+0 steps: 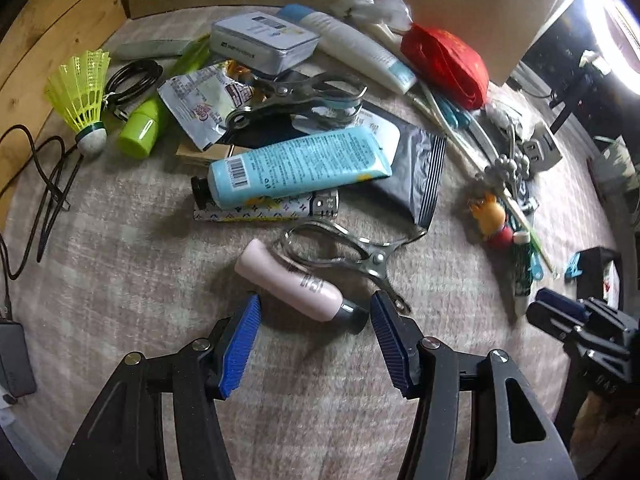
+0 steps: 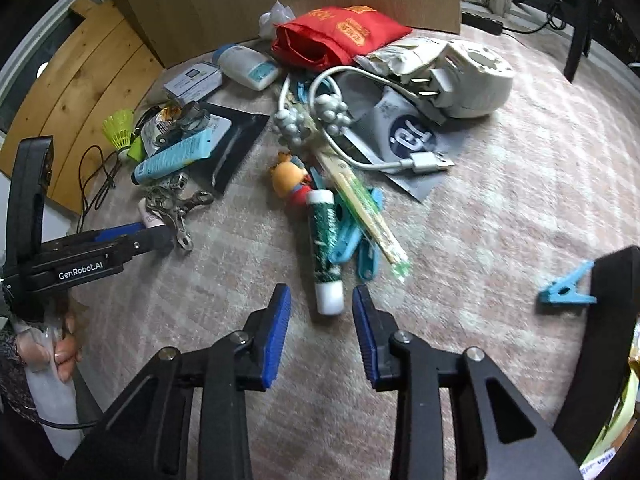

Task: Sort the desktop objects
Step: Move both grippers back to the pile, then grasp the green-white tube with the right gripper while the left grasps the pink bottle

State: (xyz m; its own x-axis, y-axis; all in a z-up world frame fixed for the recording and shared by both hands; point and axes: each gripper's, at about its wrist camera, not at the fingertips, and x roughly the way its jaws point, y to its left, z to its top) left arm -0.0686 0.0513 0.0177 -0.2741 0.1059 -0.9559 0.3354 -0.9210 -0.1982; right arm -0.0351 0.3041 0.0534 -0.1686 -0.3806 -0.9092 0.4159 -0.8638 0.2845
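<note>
A pile of small objects lies on the pale cloth. My left gripper (image 1: 316, 320) is open, its blue pads on either side of a pink bottle with a dark cap (image 1: 296, 285) lying flat, not touching it. A metal clamp (image 1: 344, 252) lies just behind the bottle. My right gripper (image 2: 322, 320) is open, with the white end of a green-and-white tube (image 2: 326, 248) between its fingertips. The left gripper shows at the left of the right wrist view (image 2: 120, 244).
A light blue tube (image 1: 300, 166), grey box (image 1: 264, 40), red pouch (image 1: 444, 60), yellow shuttlecock (image 1: 82, 88) and green bottle (image 1: 142, 128) lie behind. A doll figure (image 2: 290, 180), blue clips (image 2: 360, 240), white cable (image 2: 360, 156) and white charger (image 2: 468, 76) crowd the middle. A lone blue clip (image 2: 566, 290) lies right.
</note>
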